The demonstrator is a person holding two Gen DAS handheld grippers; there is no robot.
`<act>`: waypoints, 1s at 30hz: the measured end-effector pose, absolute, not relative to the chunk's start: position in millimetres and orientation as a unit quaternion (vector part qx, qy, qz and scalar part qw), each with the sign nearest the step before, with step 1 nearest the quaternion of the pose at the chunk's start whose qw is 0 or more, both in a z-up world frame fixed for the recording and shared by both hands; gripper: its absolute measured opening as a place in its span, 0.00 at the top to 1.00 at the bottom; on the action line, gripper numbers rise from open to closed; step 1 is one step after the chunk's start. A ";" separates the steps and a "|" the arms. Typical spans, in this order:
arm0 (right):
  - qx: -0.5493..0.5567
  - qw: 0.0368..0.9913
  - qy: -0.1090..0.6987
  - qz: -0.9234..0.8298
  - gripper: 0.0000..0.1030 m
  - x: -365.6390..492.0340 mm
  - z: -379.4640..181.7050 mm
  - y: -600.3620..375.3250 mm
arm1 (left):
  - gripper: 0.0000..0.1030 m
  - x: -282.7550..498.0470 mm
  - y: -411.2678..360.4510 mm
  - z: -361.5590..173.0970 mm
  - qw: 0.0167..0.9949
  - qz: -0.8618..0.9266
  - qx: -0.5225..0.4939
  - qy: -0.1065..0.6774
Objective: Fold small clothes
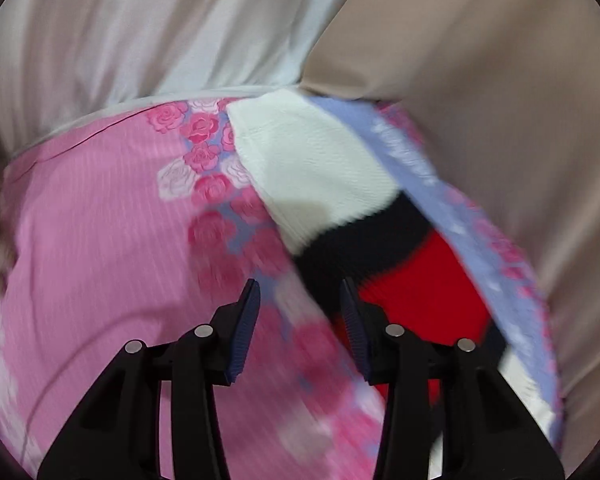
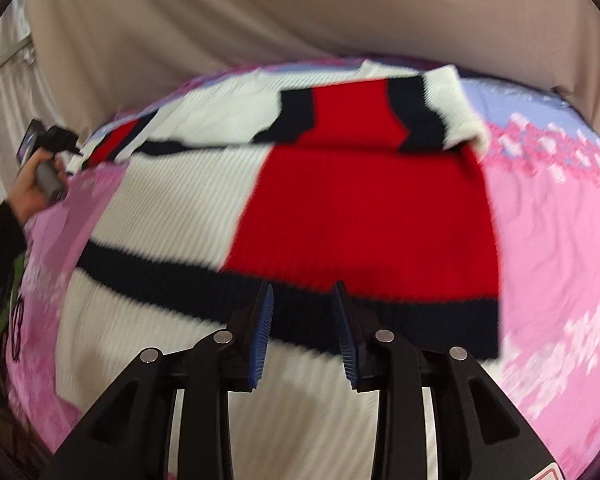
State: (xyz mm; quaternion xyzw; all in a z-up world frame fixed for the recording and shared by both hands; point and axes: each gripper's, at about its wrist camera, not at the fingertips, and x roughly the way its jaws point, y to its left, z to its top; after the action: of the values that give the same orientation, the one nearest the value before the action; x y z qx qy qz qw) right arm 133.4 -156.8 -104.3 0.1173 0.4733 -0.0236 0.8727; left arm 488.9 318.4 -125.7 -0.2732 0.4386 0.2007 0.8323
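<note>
Both my claws, left (image 1: 300,292) & right (image 2: 304,296), are wide open w/ nothing in them. I see 1 striped sweater (image 2: 340,208) on 1 pink sheet (image 2: 560,240).

A bedroom at home: rose-printed pink bedsheet (image 1: 100,208), beige curtain (image 2: 260,20) behind.

A pink rose-print bedsheet (image 1: 100,216) meets beige curtains (image 1: 480,60) and white drapes (image 1: 140,32) behind.

left gripper (image 1: 300,292): black, blue ribbed pads, silver pins | right gripper (image 2: 304,294): same | hand (image 2: 32,196): bare skin, dark sleeve
</note>
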 end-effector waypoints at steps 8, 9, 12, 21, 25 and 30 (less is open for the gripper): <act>0.103 0.864 0.492 -0.015 0.66 134.4 -107.9 -112.1 | 0.97 518.0 311.2 -118.8 0.851 0.160 -0.251 0.433; 0.104 0.866 0.489 -0.015 0.66 135.4 -106.4 -109.3 | 0.97 515.8 306.8 -109.3 0.857 0.158 -0.248 0.423; 0.110 0.869 0.483 -0.014 0.66 138.7 -100.6 -108.4 | 0.98 501.4 280.1 -64.8 0.887 0.123 -0.227 0.382; 0.118 0.877 0.466 -0.031 0.65 136.8 -89.7 -134.2 | 0.94 394.4 8.3 25.9 0.914 -0.167 -0.110 0.353; 0.120 0.877 0.461 -0.063 0.63 130.9 -88.5 -169.5 | 0.84 363.3 -71.4 -44.0 0.859 -0.210 -0.083 0.460; 0.076 0.894 0.434 -0.082 0.59 140.9 -73.3 -207.5 | 0.71 334.2 -36.0 -67.8 0.856 -0.151 -0.129 0.477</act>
State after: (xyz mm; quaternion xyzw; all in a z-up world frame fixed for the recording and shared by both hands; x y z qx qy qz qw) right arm 140.9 -207.5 -73.3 0.0763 0.4340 -0.0816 0.8940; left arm 334.2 -36.0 -67.8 -0.1291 0.4768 -0.1511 0.8562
